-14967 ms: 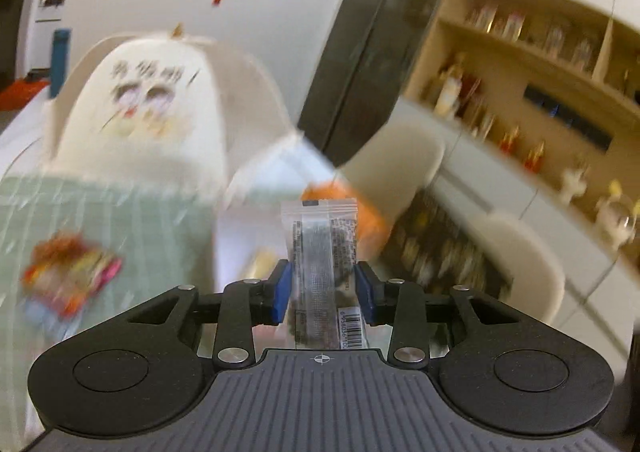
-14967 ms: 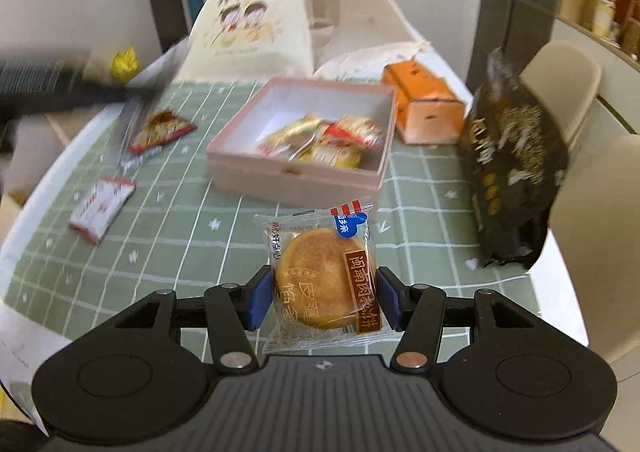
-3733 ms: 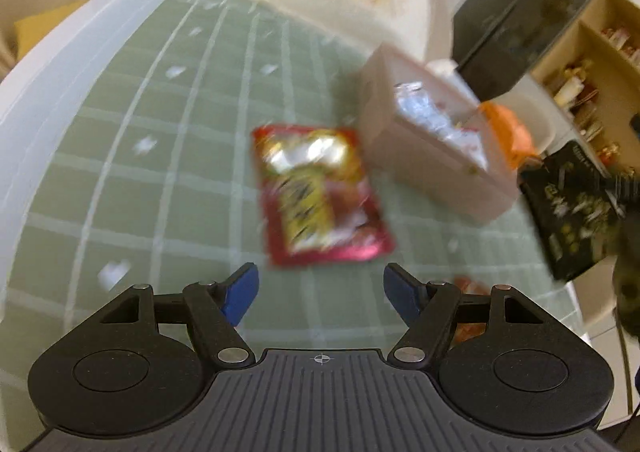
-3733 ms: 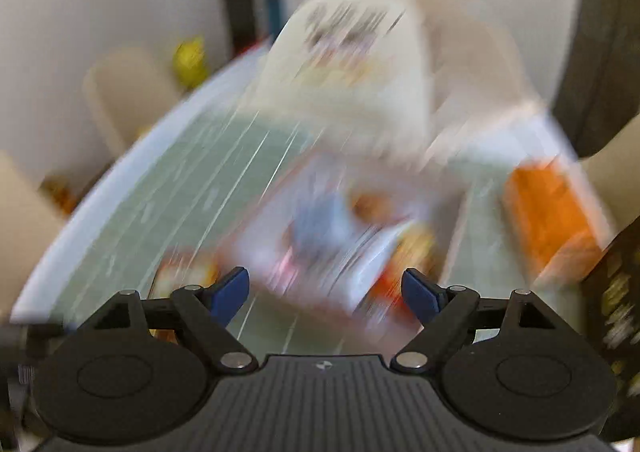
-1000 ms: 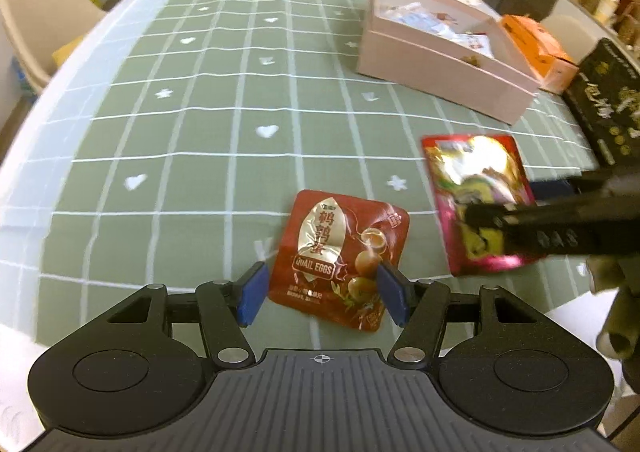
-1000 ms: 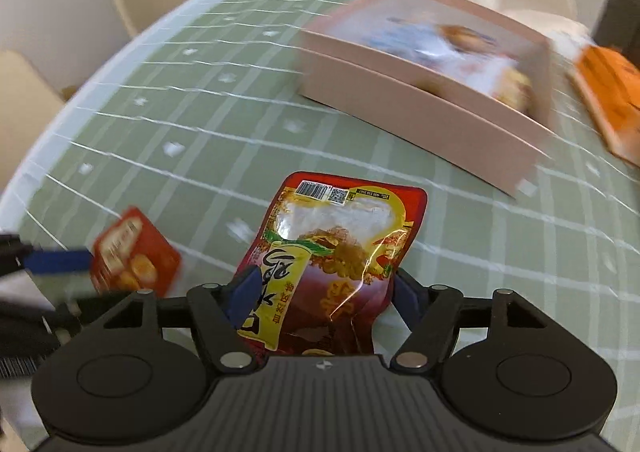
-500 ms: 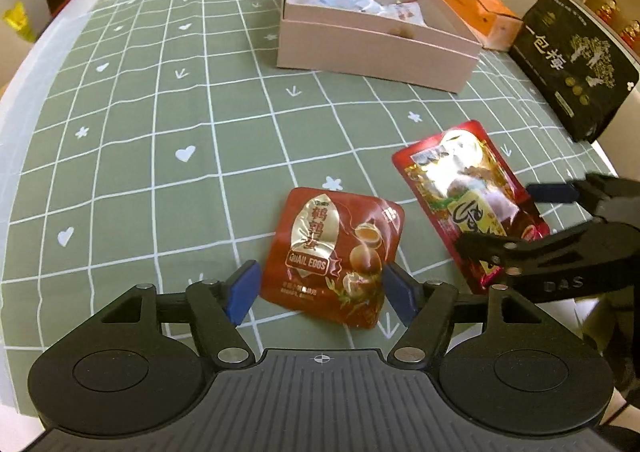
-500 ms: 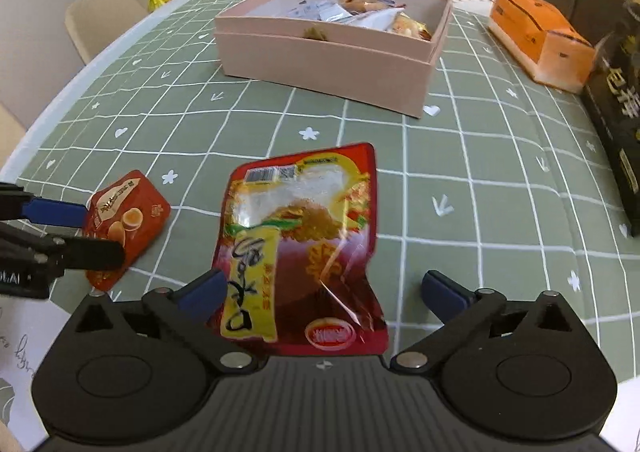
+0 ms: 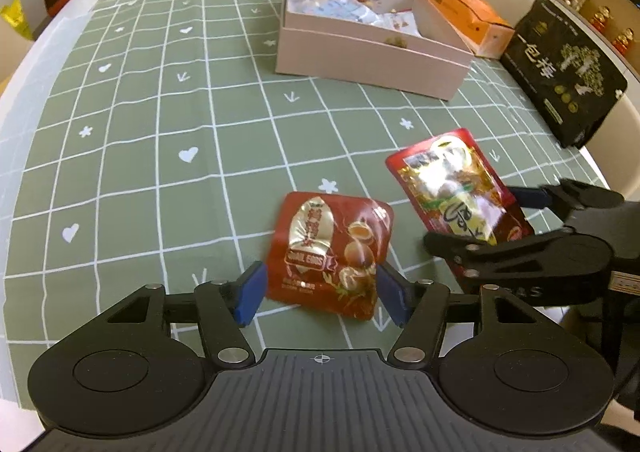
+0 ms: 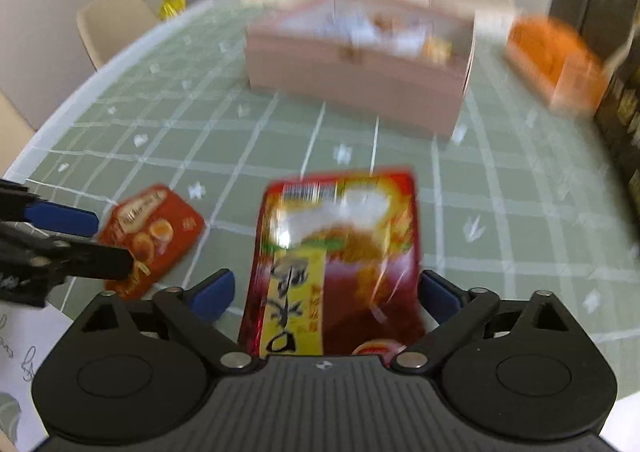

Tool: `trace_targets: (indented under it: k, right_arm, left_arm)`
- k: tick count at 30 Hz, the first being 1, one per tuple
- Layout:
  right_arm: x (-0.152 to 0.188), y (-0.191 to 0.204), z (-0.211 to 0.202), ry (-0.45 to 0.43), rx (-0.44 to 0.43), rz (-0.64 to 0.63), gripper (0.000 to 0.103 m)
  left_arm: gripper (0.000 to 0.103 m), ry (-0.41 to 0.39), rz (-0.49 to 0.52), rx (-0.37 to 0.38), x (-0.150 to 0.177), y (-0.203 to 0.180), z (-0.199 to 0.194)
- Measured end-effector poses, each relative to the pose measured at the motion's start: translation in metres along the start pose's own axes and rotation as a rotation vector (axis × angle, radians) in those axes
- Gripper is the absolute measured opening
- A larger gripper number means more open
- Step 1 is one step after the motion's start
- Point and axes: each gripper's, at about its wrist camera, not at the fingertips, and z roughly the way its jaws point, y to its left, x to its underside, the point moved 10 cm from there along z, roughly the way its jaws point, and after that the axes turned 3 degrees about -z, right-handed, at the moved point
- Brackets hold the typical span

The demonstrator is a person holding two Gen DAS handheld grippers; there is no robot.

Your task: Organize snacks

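Both grippers closing on snack packs

On the bench before the box [image 9: 372, 52], left gripper [image 9: 322, 292] brackets the egg pack [image 9: 332, 248], right gripper [image 10: 326, 292] the red pouch [image 10: 336, 252]; pads not yet pressing. Both look light, crinkly, slippery: pinch across side edges.

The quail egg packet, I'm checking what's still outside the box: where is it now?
In the left wrist view the quail egg packet lies on the green tablecloth between the left gripper's closing jaws, left of the larger red pouch, nearer than the pink box.
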Motion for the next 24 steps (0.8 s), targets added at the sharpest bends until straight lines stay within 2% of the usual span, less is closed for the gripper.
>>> trace_targets:
  k: [6,9,12,17,24]
  right_arm:
    - [0.002,-0.001,0.001,-0.01,0.029,-0.041,0.098]
    - [0.0,-0.004,-0.014,-0.07,0.077,-0.066,0.098]
    - [-0.003,0.003,-0.025,-0.119,0.069,-0.089,0.093]
    - [0.001,0.008,-0.004,-0.045,0.038,-0.071,0.091]
    - [0.001,0.006,-0.001,-0.046,0.02,-0.038,0.093]
  left_arm:
    - [0.066,-0.004,0.016,-0.011,-0.001,0.003,-0.004]
    - [0.066,-0.014,0.003,-0.02,-0.002,0.007,-0.007]
    - [0.066,-0.01,-0.014,-0.022,-0.002,0.01,-0.005]
    - [0.064,0.001,-0.01,-0.017,0.002,0.008,-0.004]
    - [0.065,0.02,0.028,-0.021,-0.001,0.002,0.005]
